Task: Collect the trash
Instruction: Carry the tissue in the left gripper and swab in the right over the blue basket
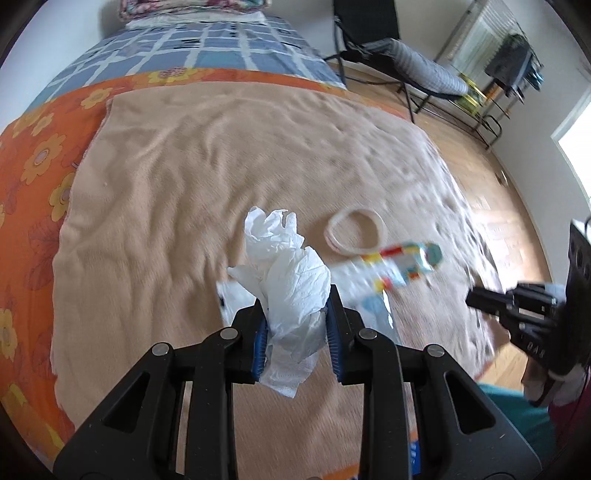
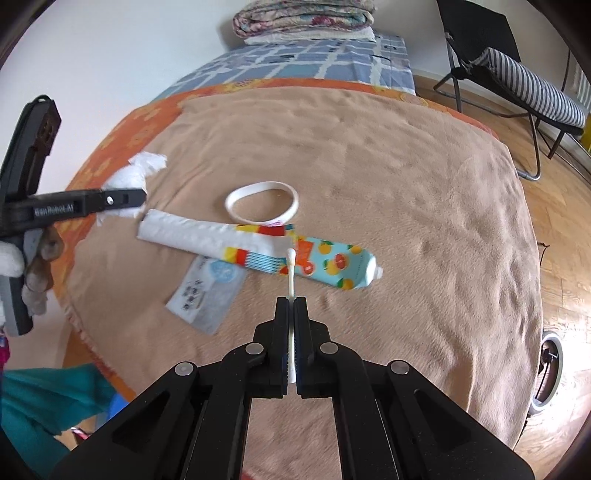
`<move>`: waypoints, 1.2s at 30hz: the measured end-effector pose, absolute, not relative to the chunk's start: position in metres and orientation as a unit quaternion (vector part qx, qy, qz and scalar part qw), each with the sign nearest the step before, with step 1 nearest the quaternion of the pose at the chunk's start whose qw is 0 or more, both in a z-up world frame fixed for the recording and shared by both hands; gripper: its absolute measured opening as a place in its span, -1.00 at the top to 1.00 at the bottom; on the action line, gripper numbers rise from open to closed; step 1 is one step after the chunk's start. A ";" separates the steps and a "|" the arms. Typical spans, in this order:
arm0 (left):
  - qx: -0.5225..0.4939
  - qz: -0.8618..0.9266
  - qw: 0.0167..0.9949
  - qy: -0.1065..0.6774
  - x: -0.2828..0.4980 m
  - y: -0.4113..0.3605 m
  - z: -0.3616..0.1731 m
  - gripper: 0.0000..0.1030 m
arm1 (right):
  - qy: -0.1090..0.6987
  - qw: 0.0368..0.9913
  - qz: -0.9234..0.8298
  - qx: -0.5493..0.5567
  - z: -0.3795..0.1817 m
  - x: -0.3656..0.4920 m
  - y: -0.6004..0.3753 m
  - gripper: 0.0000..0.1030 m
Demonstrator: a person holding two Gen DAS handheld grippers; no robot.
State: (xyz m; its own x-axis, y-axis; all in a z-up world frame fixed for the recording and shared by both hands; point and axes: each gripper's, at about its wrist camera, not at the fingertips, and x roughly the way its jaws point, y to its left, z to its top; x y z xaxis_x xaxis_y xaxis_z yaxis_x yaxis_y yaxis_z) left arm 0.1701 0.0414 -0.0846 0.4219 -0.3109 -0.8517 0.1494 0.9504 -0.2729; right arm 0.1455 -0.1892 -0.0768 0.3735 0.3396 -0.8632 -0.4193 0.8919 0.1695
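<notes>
My left gripper is shut on a crumpled white tissue and holds it above the tan blanket; it also shows in the right wrist view. My right gripper is shut on a thin white cotton swab that sticks out forward. On the blanket lie a flattened colourful toothpaste tube, a white ring-shaped band and a small pale sachet. The tube and the ring show blurred in the left wrist view, with the right gripper at the far right.
The tan blanket covers a bed with orange flowered and blue checked sheets. Folded bedding lies at the head. A folding chair with a striped cushion stands on the wooden floor to the right. A teal cloth lies at lower left.
</notes>
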 end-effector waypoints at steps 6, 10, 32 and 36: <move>-0.065 -0.160 0.834 0.523 0.128 0.031 -0.079 0.48 | 0.499 0.830 0.246 -0.047 -0.064 0.116 -0.181 0.98; -0.048 -0.169 0.832 0.526 0.094 0.025 -0.079 0.48 | 0.497 0.826 0.259 -0.051 -0.061 0.093 -0.178 0.98; -0.015 -0.223 0.792 0.568 -0.048 -0.024 -0.131 0.48 | 0.521 0.790 0.320 -0.044 -0.095 -0.031 -0.156 0.98; -0.016 -0.229 0.779 0.583 -0.064 -0.030 -0.149 0.48 | 0.532 0.782 0.323 -0.042 -0.108 -0.043 -0.156 0.98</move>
